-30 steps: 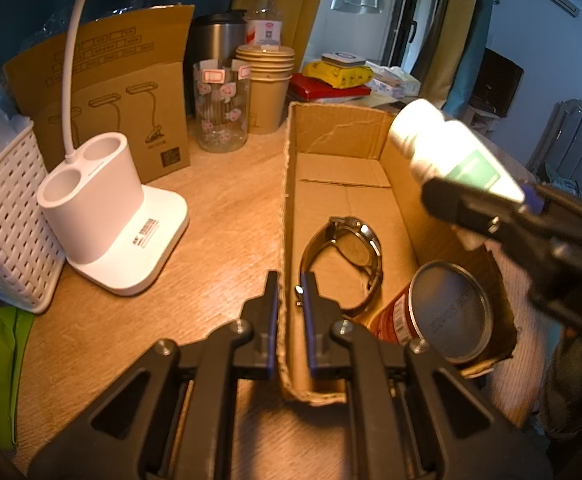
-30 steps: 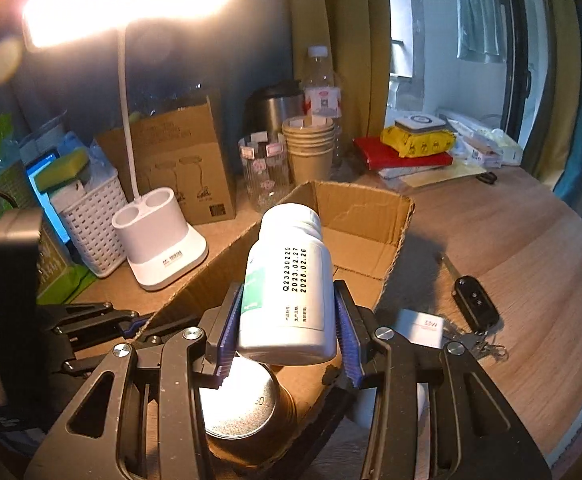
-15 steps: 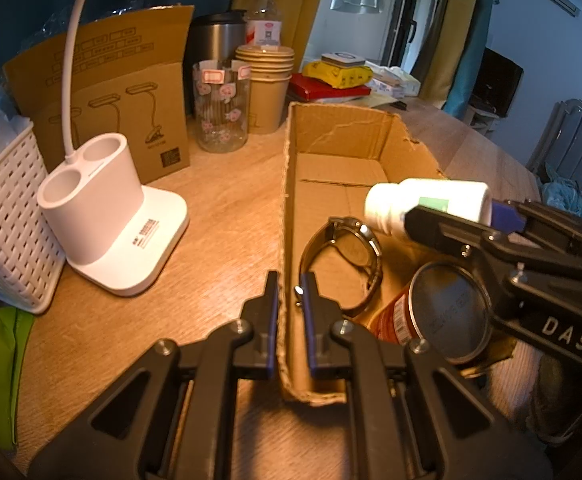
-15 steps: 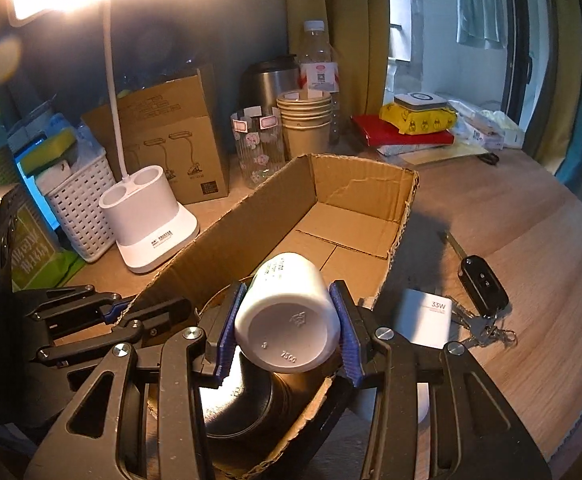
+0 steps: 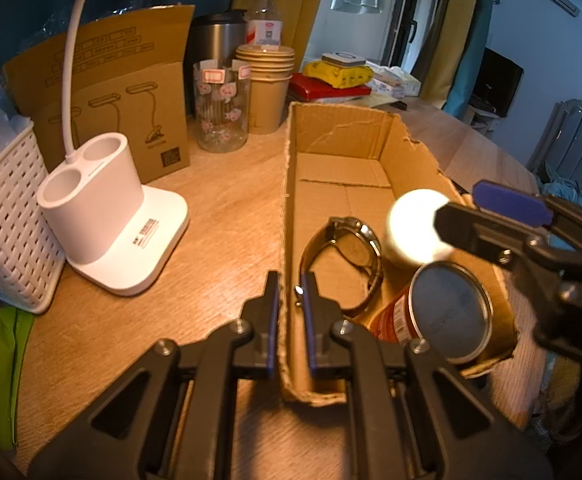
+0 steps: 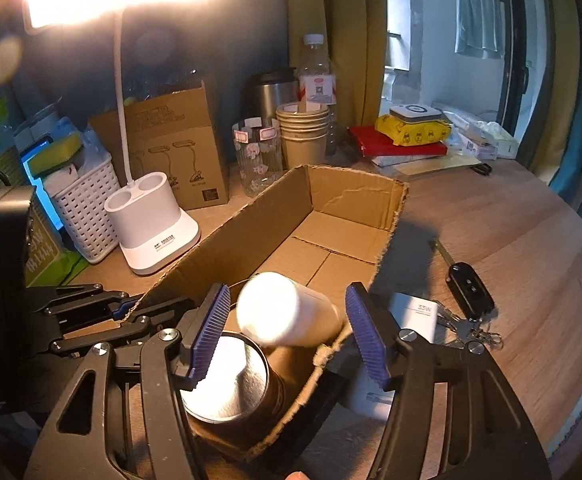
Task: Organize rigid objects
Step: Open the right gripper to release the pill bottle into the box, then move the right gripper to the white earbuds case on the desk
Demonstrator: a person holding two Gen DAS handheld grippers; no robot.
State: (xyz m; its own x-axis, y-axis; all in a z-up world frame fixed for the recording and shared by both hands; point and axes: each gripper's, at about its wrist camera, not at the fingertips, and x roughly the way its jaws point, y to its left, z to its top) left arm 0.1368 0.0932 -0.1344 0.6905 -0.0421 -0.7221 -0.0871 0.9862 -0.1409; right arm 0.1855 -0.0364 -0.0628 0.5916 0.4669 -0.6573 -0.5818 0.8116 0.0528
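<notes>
White pill bottle [image 6: 287, 314] lies between the right tool's [image 6: 287, 330] opening pads, untouched, inside the cardboard box [image 6: 343, 200] near the can [image 6: 227, 384] and watch [image 5: 345, 258]. Left tool [image 5: 293, 310] pinches the box's near-left wall. Release looks done; next, withdraw and fetch the charger [image 6: 417, 316] or car key [image 6: 469, 292]. Glare blurs the bottle's resting place.

Left claw [image 5: 291, 296] clamped tight; right claw [image 6: 287, 328] tilted down, jaws opening
</notes>
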